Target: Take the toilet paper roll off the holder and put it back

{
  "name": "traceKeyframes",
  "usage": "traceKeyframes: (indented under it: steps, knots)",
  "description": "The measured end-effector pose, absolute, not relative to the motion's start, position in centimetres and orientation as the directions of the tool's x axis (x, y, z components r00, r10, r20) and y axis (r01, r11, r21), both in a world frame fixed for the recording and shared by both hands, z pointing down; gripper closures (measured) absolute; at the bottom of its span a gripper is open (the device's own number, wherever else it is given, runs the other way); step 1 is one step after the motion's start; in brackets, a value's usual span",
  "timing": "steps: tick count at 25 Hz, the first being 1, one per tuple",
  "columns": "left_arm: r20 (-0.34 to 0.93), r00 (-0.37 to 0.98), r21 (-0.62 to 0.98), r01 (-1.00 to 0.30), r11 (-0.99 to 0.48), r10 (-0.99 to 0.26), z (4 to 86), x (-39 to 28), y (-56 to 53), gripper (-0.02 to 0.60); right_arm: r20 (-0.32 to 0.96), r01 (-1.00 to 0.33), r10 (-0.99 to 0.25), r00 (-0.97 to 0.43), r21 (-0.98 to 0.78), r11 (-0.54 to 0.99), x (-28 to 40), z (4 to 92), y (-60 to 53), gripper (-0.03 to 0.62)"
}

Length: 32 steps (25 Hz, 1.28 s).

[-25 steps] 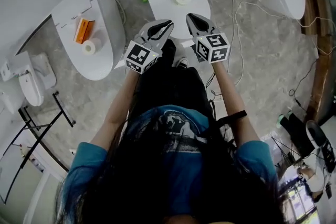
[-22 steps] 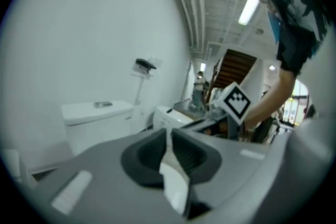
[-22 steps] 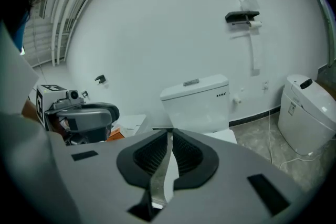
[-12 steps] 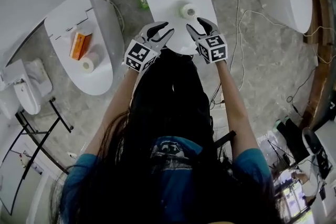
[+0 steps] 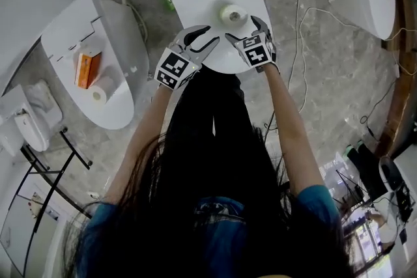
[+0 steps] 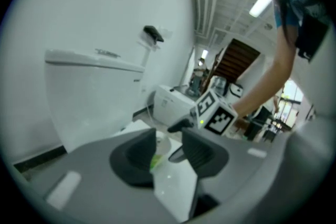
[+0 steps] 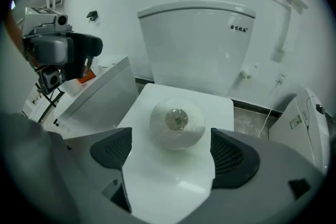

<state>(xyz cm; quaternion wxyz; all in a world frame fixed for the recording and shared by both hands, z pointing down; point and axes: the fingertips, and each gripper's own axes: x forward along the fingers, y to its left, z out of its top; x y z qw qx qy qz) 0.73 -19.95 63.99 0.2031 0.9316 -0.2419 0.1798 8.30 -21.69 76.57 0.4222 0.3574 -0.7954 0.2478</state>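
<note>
As right claw [image 7: 170, 140] opens (empty), arm outstretched — roll [image 7: 177, 122] ahead.

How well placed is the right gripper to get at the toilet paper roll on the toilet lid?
Probably well placed, yes. The right gripper points straight at the toilet paper roll, which stands alone on the closed toilet lid. Its jaws are opening, neither pad touches the roll, and nothing lies in between.
</note>
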Motion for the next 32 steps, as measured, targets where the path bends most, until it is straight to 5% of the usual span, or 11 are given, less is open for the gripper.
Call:
traceKeyframes:
  steps: [24,32]
  knots:
    - [0.459,0.783,0.341,-0.591,-0.731,-0.419,66.7,0.6,-20.6,0.434,0.931,-0.731,-0.209,-0.299,-0.083,0.677,6.7,81.5,-25.1,0.137]
    - [0.471,0.775,0.339,-0.6,-0.725,-0.421,65.5,-0.3,-19.2,0.434,0.865,-0.798,-0.296,-0.406,-0.178,0.576,8.0,75.5,-24.6,0.138]
